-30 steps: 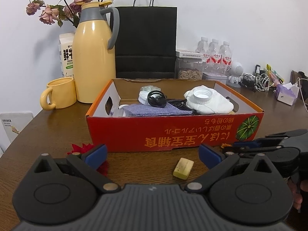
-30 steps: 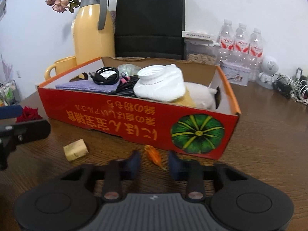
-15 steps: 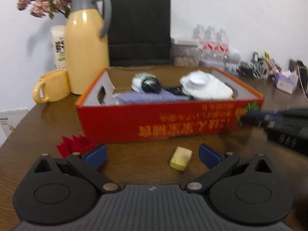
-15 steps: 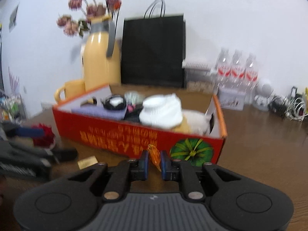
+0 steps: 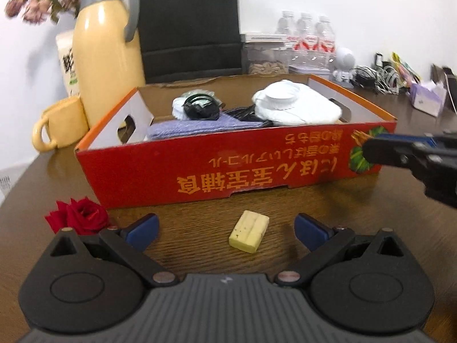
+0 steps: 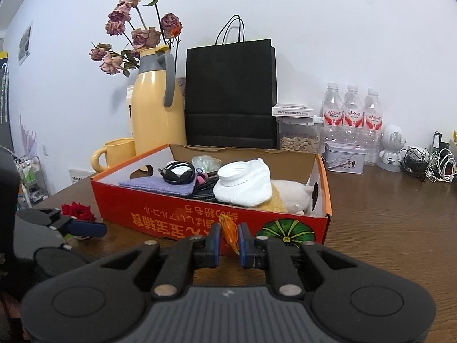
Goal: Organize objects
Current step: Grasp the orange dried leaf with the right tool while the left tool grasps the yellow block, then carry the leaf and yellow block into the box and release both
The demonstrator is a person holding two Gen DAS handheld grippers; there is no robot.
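Observation:
A red cardboard box (image 5: 228, 171) (image 6: 177, 223) stands on the wooden table, holding a purple cloth (image 5: 197, 127), a black cable coil (image 5: 200, 107) and a white pouch (image 5: 297, 105). My right gripper (image 6: 228, 238) is shut on a small orange object (image 6: 229, 232), lifted in front of the box; it shows in the left wrist view (image 5: 368, 150) at the box's right corner. My left gripper (image 5: 225, 230) is open, with a yellow block (image 5: 249, 235) on the table between its fingers. A red rose head (image 5: 78, 218) lies by the left finger.
A yellow thermos (image 6: 158, 105) with dried flowers, a yellow mug (image 6: 114, 154), a black paper bag (image 6: 231, 94), water bottles (image 6: 352, 120), a tin (image 6: 345, 157) and tangled cables (image 6: 428, 165) stand behind the box. A tissue pack (image 5: 428, 98) is at far right.
My right gripper closed on the orange object and lifted it off the table in front of the box. My left gripper moved nearer the yellow block, still open.

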